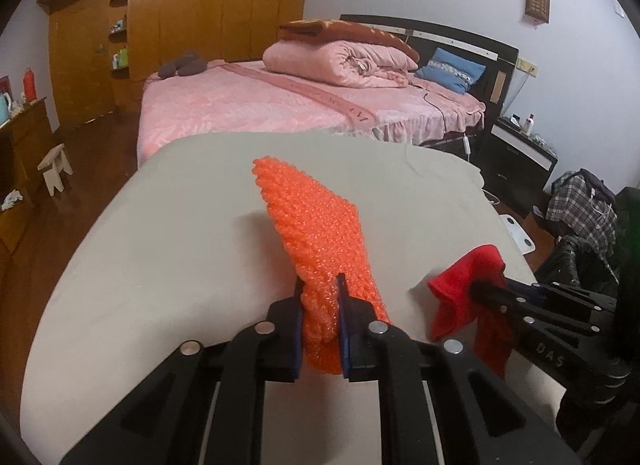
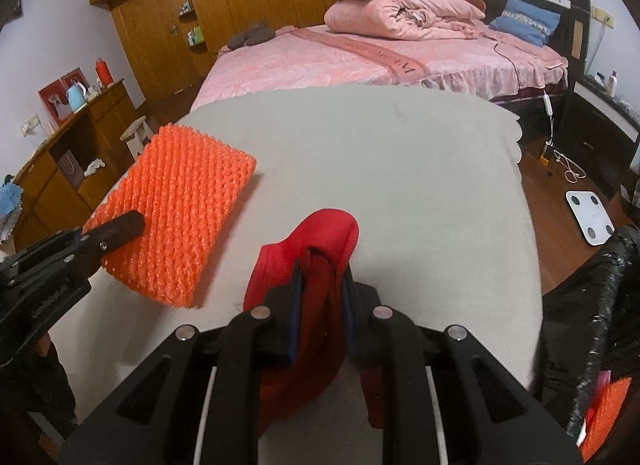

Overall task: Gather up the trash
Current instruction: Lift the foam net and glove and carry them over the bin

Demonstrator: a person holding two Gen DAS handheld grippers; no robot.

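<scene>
Your left gripper (image 1: 320,285) pinches the orange net (image 1: 316,233), lifted over the table's (image 1: 160,245) middle; your right gripper (image 2: 322,269) clamps the red cloth (image 2: 316,241) toward its right edge.

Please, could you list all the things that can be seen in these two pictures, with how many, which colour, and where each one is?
orange foam net: one, orange, lifted over the left part of the table, pinched at one end.
red cloth: one, red, bunched, held over the near part of the table.
table: one, covered in pale grey cloth, in front.
bed: one, pink cover, behind the table.
folded quilt: one, pink, on the bed.
blue pillow: one, at the headboard.
wardrobe: one, brown wood, far wall.
white scale: one, on the floor at right.
black bag: one, at right, with something orange inside.
left gripper: black, shut on the orange foam net.
right gripper: black, shut on the red cloth.
</scene>
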